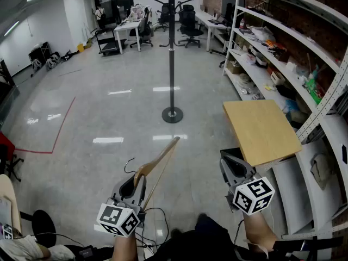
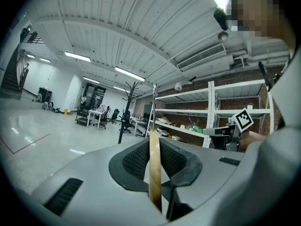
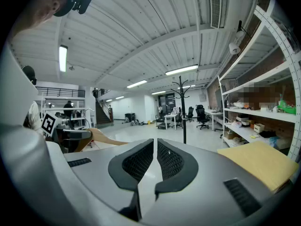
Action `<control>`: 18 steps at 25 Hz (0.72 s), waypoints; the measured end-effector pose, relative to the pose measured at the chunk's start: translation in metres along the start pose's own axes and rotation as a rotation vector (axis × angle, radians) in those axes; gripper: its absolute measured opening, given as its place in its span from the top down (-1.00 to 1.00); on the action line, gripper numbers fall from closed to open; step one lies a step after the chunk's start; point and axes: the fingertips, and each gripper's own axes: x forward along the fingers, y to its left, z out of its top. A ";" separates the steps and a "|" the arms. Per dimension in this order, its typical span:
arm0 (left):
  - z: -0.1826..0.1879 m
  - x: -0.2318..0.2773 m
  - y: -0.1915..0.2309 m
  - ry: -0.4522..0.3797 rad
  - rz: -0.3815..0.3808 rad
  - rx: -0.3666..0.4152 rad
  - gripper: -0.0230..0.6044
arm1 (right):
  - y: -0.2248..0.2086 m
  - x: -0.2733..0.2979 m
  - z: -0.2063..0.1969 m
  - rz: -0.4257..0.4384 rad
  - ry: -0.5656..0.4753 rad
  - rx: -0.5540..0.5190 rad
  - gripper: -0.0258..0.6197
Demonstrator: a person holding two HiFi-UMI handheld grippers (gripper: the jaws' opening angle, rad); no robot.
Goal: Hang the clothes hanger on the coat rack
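A wooden clothes hanger (image 1: 159, 163) with a dark metal hook is clamped in my left gripper (image 1: 136, 185), its arm slanting up and to the right. In the left gripper view the hanger (image 2: 154, 168) stands edge-on between the pads. A tall black coat rack (image 1: 172, 53) stands on a round base, well ahead on the floor and apart from both grippers; it also shows far off as the coat rack (image 2: 125, 112) and the coat rack (image 3: 183, 109). My right gripper (image 1: 235, 166) is shut with nothing in it, beside the left one.
A light wooden tabletop (image 1: 261, 130) lies close on the right, just ahead of my right gripper. White metal shelving (image 1: 293, 48) full of items runs along the right wall. Desks and office chairs (image 1: 187, 20) stand at the far end of the glossy floor.
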 end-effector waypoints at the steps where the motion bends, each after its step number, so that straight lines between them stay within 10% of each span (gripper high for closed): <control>1: -0.001 0.003 0.002 -0.001 -0.001 -0.003 0.76 | -0.002 0.005 0.001 0.001 -0.005 0.003 0.89; 18: 0.036 0.145 0.052 0.009 0.053 0.047 0.76 | -0.093 0.139 0.042 0.113 -0.093 0.042 0.90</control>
